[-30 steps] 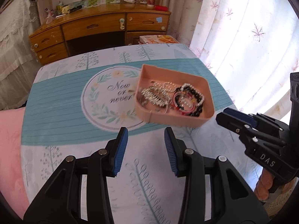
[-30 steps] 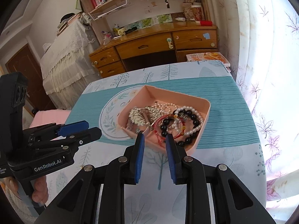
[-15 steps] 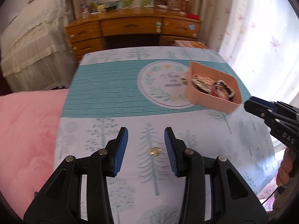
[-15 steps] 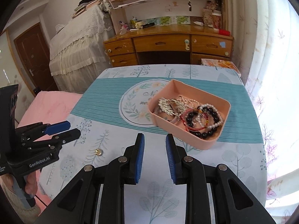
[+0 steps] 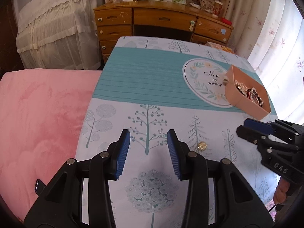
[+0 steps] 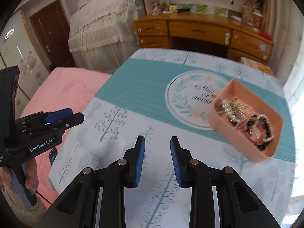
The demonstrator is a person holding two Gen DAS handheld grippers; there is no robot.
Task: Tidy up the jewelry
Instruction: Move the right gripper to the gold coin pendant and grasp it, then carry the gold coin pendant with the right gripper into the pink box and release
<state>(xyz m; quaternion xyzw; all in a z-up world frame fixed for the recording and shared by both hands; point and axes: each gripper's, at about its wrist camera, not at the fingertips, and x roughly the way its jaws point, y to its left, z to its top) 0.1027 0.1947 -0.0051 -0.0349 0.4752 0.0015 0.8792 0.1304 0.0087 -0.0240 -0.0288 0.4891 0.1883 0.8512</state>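
Fingers of the left gripper [image 5: 148, 152] stand apart with nothing between them, only the tablecloth [image 5: 144, 87] below. Fingers of the right gripper [image 6: 157, 158] are also apart and are opening, and nothing is between them either. Both grippers point down at the table. Biggest in view is the pink blanket [image 5: 41, 117], which lies to the left of the table and touches its edge. Behind it stands a bed with a white lace cover [image 5: 55, 28]. Next to that bed, past the far end of the table, is a wooden desk [image 5: 163, 24] with drawers and small things on top. White curtains [image 5: 277, 43] with leaf prints hang on the right side. On the table lies the cloth with pale trees, a wide teal stripe and a round picture with words [image 5: 207, 82]. At the right side of the table sits the pink tray [image 5: 245, 98], partly on that round picture. Inside the tray is the jewelry [image 6: 245, 119]: silver chains at one end and bead bracelets in black, red and white at the other, all in a heap. It looks blurry in the right wrist view. Smallest of all is a little gold piece [image 5: 202, 146], maybe a ring or an earring, I cannot tell. It lies alone on the cloth, well apart from the tray, just to the right of the left gripper's right finger and near the tip of the right gripper.
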